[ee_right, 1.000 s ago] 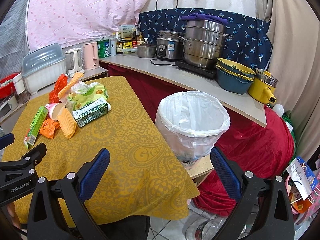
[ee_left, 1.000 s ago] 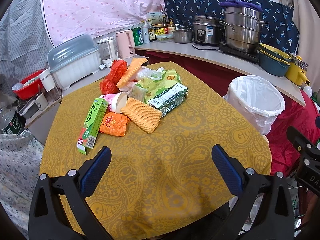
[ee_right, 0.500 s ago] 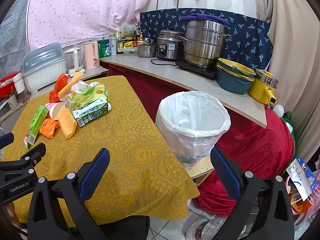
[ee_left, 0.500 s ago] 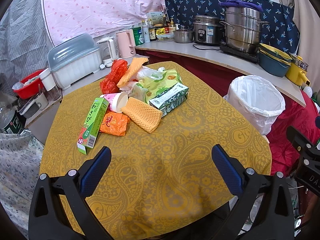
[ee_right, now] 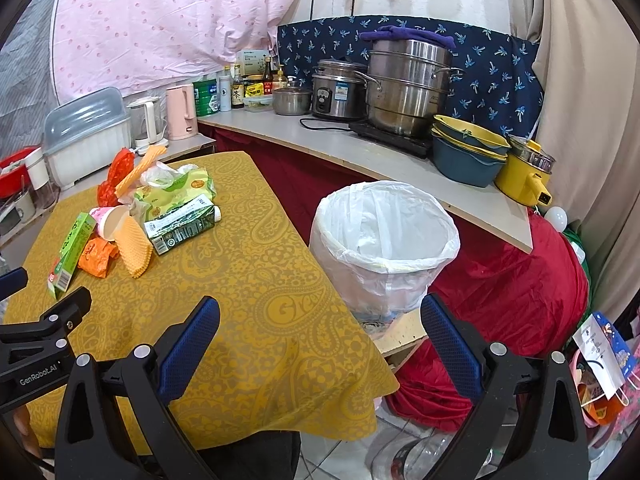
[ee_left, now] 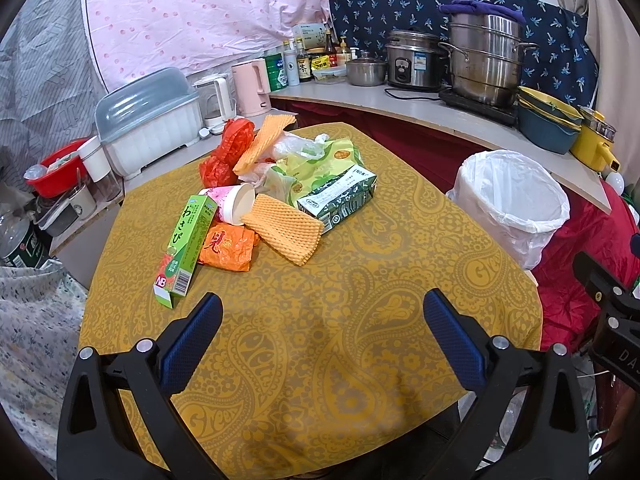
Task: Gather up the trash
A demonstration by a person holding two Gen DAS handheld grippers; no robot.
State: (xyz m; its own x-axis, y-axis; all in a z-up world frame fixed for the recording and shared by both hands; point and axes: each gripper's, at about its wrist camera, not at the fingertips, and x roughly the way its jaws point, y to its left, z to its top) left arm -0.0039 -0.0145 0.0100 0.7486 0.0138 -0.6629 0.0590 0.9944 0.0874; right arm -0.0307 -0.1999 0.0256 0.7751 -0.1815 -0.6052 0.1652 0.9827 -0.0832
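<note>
The left gripper [ee_left: 322, 318] and right gripper [ee_right: 320, 320] are held spread apart, nothing clasped. Trash [ee_left: 280, 188] is piled on the table [ee_left: 360, 280], beside the lined bin [ee_right: 384, 236].

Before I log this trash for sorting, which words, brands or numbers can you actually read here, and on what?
"わさび" and "NB": green wasabi box.
"GenRobot.AI": left gripper body, seen from the right wrist.
"DA...", cut off: right gripper body.
"茶": bottle on the counter.
Green carton, orange wrapper, rice cooker sticker: print too small to read.

Orange foam net [ee_left: 286, 236] hides the paper cup's [ee_left: 234, 208] lower rim.
</note>
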